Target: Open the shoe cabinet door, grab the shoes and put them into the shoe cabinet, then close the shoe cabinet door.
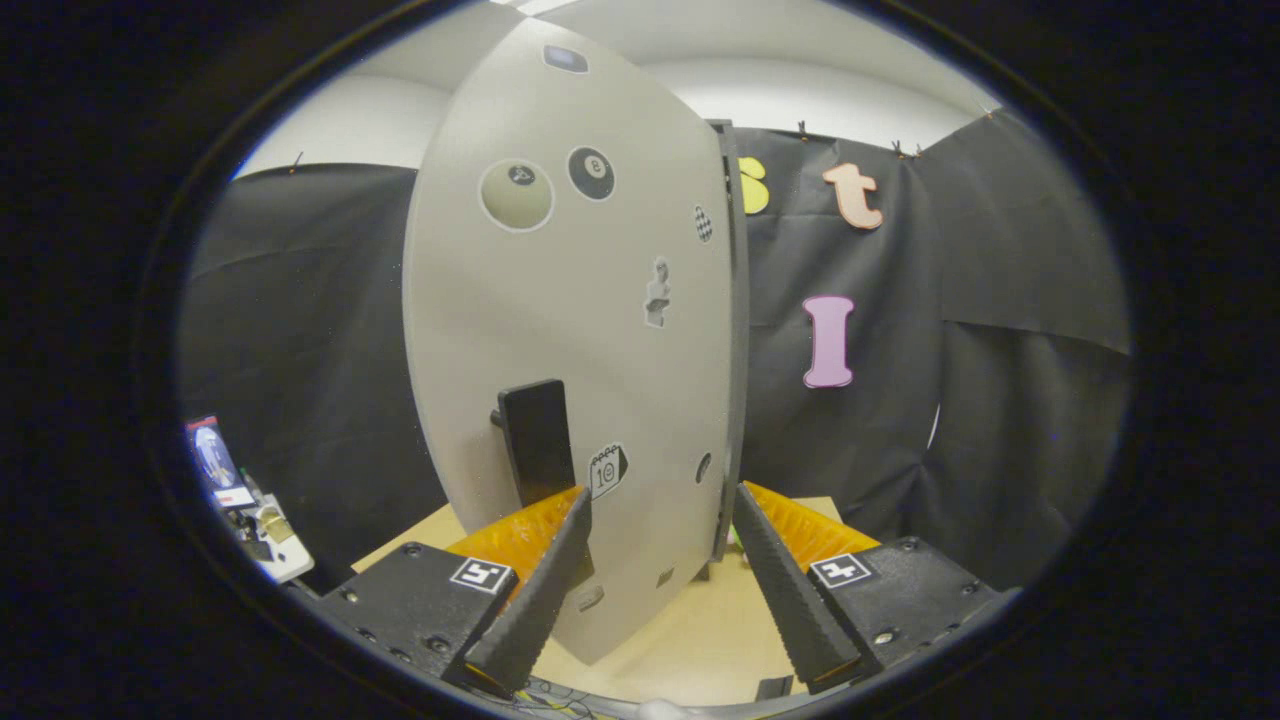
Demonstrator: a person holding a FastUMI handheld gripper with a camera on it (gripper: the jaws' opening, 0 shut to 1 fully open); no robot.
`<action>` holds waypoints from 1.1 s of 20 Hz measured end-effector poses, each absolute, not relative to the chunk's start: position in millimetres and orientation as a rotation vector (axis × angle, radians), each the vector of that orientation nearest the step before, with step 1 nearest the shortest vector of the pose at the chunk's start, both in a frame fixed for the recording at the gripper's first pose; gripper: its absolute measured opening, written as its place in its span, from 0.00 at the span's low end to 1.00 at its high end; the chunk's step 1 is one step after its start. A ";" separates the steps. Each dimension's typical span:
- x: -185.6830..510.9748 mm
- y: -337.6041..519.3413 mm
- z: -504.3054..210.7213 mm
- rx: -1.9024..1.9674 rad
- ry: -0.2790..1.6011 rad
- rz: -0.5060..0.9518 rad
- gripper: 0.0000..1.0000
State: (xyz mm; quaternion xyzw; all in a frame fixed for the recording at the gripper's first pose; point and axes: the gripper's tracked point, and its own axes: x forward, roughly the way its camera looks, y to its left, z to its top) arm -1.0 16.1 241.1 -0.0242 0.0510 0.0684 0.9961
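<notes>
The cabinet door stands tall right in front of us, a pale grey panel dotted with stickers, and the gripper is spread wide with the door's lower part sitting in the gap between its fingers. Nothing is pinched: the fingers are apart and pressing on nothing. The dark handle juts out from the door face, just above and touching-close to the left fingertip, so the left finger sits on the handle side while the right finger reaches past the door's far edge, beside the dark cabinet frame behind it.

Whether the door is swinging open or heading shut is hard to call from here (no shoes to be seen near the door, so the stage is a guess). Either way, the good play looks the same: use the handle, not the bare panel. Slide the fingers left so the handle lands squarely between them, close firmly, then follow the door's arc around its hinge rather than tugging straight, which could twist the grip loose or tip the cabinet on the wooden table beneath it. Steady wrist, slow swing.
</notes>
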 end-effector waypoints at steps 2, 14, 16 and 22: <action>6.9 39.5 234.0 -0.050 0.104 0.133 0.94; 55.5 127.4 226.6 -0.038 0.106 0.229 0.98; 56.0 128.0 225.3 -0.037 0.113 0.233 0.98; 40.4 117.7 229.7 -0.024 0.110 0.202 0.98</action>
